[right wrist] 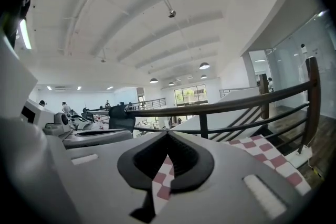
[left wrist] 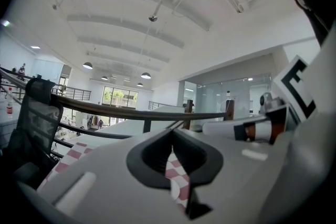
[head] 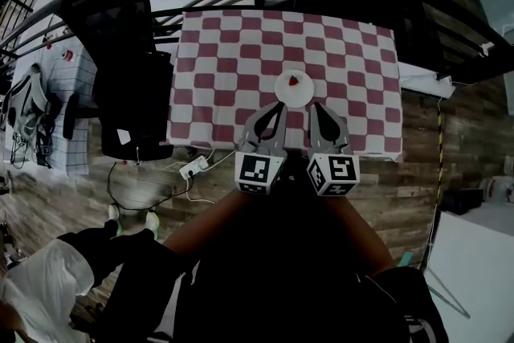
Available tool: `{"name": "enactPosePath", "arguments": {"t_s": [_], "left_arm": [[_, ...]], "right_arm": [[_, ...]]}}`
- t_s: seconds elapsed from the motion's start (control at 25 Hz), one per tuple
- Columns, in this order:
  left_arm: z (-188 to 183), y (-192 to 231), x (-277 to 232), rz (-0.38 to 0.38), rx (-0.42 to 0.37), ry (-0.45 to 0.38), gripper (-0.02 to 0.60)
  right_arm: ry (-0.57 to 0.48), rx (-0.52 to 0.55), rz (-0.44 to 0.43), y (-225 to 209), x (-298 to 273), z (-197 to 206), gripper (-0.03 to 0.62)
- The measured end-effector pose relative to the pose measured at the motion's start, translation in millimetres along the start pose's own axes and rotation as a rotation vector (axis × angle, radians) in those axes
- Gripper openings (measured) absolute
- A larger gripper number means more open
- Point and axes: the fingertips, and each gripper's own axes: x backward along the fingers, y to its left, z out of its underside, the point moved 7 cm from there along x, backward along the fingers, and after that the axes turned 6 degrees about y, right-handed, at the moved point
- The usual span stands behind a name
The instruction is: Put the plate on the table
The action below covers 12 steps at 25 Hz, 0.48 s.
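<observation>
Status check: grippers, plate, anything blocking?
Left gripper shut, empty. Right gripper shut, empty. Plate sits on table, just beyond both. Nothing in the way.

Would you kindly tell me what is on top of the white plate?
One small red item lies on the plate; too small to identify. The checked cloth beneath it is covered.

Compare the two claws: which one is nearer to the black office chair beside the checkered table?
Left. The left claw hangs to the right of the black office chair; the right claw lies farther right, beyond the left one.
</observation>
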Motion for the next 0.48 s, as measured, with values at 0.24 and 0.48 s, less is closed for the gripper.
{"name": "enactPosePath", "arguments": {"t_s": [0.24,0.48], "left_arm": [[0,6,8,0.006,-0.01,-0.011,0.009],[3,9,12,0.019,0.007,-0.012,0.009]], "right_arm": [[0.0,0.021,-0.008,17,1,2,-0.002],[0.024,0.033,-0.015,28,2,9,-0.002]]}}
